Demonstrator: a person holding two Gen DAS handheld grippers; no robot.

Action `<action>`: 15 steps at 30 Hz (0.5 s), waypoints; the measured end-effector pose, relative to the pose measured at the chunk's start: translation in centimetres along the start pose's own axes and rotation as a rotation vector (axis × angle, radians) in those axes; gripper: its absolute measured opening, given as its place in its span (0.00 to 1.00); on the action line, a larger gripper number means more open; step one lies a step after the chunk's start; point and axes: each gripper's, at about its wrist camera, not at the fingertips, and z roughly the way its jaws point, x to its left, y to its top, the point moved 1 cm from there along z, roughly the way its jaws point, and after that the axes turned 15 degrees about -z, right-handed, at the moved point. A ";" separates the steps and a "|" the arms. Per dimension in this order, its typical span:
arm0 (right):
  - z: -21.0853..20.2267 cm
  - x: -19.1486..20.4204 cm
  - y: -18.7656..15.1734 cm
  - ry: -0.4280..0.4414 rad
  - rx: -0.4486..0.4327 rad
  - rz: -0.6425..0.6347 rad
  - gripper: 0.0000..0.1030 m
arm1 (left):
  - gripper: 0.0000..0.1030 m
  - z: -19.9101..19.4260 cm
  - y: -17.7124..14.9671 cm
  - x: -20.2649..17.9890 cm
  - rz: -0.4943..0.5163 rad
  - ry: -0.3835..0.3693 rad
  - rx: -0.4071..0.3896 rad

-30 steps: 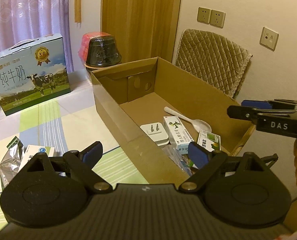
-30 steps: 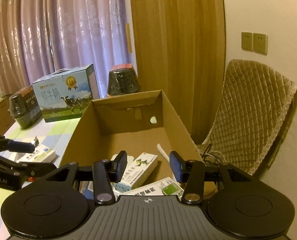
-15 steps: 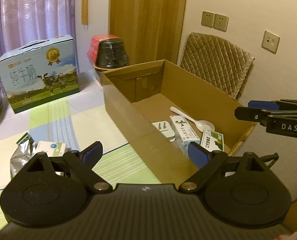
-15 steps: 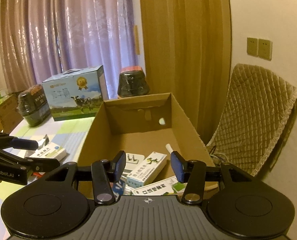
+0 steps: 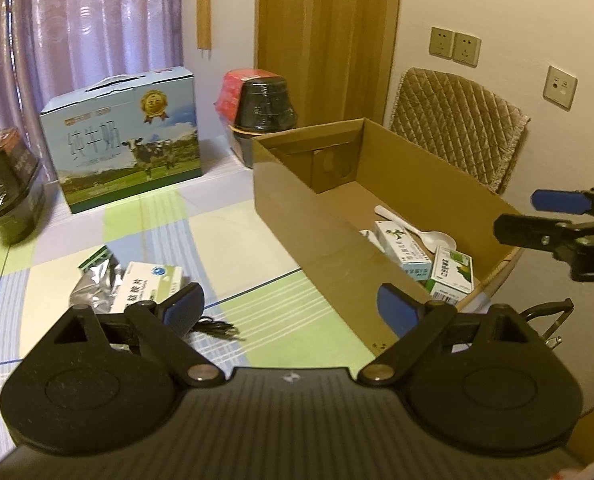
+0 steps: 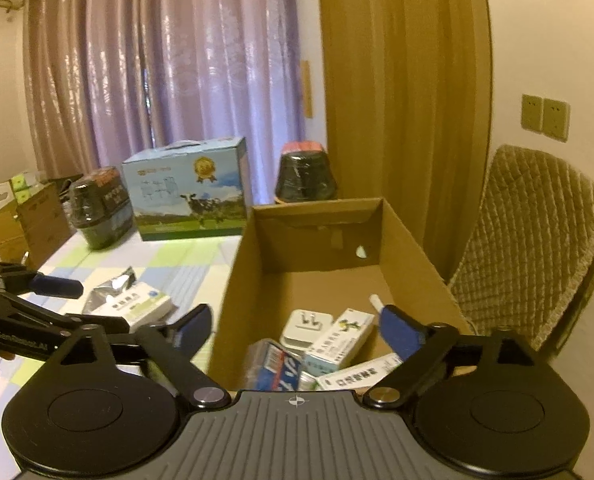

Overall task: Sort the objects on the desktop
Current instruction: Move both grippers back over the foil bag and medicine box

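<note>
Both tools gape wide and empty: left tool (image 5: 291, 306) above the table (image 5: 233, 240), right tool (image 6: 293, 326) over the cardboard box (image 6: 233, 280). A medicine box (image 5: 149, 286) and foil pouch (image 5: 93, 280) lie on the table beside the cardboard box.

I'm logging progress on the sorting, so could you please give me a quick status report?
Left gripper and right gripper: jaws open, empty. Medicine box and foil pouch lie on the table; cardboard box holds several items. Nothing in the way.
</note>
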 end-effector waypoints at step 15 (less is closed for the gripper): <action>-0.1 6.1 1.8 0.088 -0.033 -0.069 0.98 | 0.97 -5.0 -1.4 9.5 -0.109 0.130 -0.033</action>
